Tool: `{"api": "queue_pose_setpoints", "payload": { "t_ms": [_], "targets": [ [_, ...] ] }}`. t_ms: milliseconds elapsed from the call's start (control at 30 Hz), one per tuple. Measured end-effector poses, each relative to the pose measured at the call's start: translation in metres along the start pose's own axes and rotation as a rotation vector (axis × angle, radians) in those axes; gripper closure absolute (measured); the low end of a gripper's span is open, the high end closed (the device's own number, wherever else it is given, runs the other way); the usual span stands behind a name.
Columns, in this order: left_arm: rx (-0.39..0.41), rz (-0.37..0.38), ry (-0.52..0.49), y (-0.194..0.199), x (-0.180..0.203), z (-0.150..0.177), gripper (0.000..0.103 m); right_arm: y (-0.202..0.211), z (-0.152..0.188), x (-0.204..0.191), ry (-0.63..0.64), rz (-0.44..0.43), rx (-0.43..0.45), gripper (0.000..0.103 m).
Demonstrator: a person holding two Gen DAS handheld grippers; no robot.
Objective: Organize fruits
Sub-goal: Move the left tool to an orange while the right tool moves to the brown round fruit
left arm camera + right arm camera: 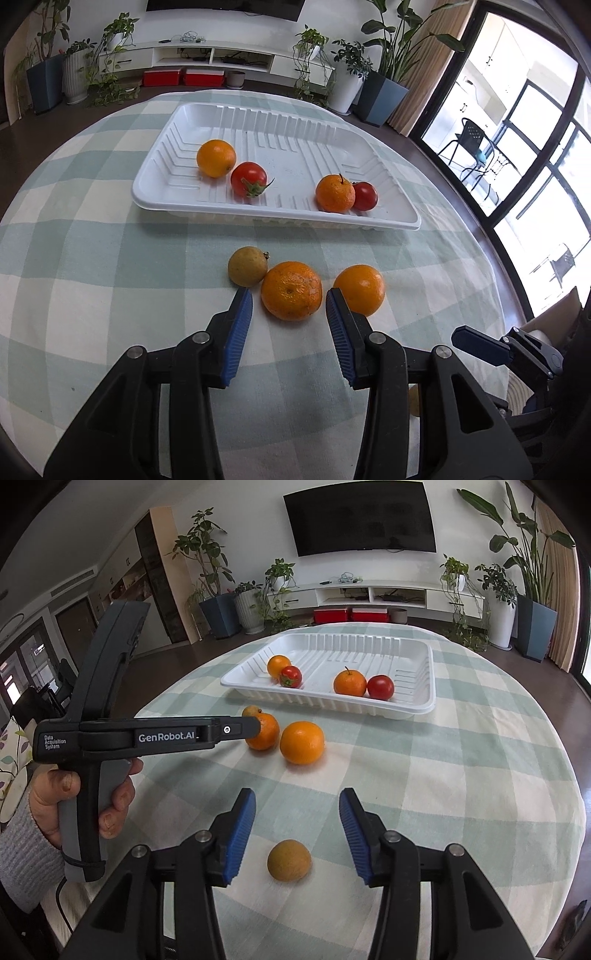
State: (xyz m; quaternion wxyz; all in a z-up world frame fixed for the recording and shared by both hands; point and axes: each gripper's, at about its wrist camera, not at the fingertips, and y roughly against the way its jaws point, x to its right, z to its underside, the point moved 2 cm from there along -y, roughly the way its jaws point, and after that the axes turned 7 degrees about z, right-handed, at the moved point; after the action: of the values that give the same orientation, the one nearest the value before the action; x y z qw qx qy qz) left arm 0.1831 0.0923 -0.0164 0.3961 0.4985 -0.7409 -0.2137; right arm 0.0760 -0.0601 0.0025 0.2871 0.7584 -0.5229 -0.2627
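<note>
On the checked green-and-white counter [110,258], nearer than the white ribbed plastic tray [177,122], four loose fruits are waiting. Going left to right from that tray's near edge: a small yellow-brown round fruit [247,266] is touching a large dimpled orange [291,290], and a smoother orange [360,289] is sitting just beside it, apart.

The left hand-held gripper [289,306] is pointing down at the dimpled orange, its blue ribbed pads spread either side of the fruit without pressing on it; the orange is lying straight ahead on the gripper's line, so this hand is the nearer one for it. The fruit is round, so no axis needs matching.

Further right, the right hand-held gripper [297,803] is also standing spread and empty, with a second small brown round fruit [289,860] lying between and below its pads, well short of the tray.

Inside the tray, two oranges and two red tomatoes are already lying in pairs. Judging from this, each gripper is lining up its own fruit to carry tray-ward.
</note>
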Motion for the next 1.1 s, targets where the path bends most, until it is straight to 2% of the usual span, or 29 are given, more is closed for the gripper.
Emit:
{"api": "queue_pose_setpoints", "payload": {
  "t_ms": [433, 933, 1100],
  "targets": [
    [-0.025, -0.029, 0.032, -0.02, 0.002, 0.0, 0.063, 0.001, 0.004, -0.005, 0.016, 0.002, 0.001, 0.052],
    [-0.001, -0.011, 0.092, -0.03, -0.004, -0.004, 0.063, 0.003, 0.011, -0.01, 0.036, 0.016, -0.009, 0.049],
    [0.001, 0.003, 0.098, -0.026, -0.006, -0.001, 0.066, 0.002, 0.016, -0.011, 0.044, 0.027, -0.028, 0.048]
  ]
}}
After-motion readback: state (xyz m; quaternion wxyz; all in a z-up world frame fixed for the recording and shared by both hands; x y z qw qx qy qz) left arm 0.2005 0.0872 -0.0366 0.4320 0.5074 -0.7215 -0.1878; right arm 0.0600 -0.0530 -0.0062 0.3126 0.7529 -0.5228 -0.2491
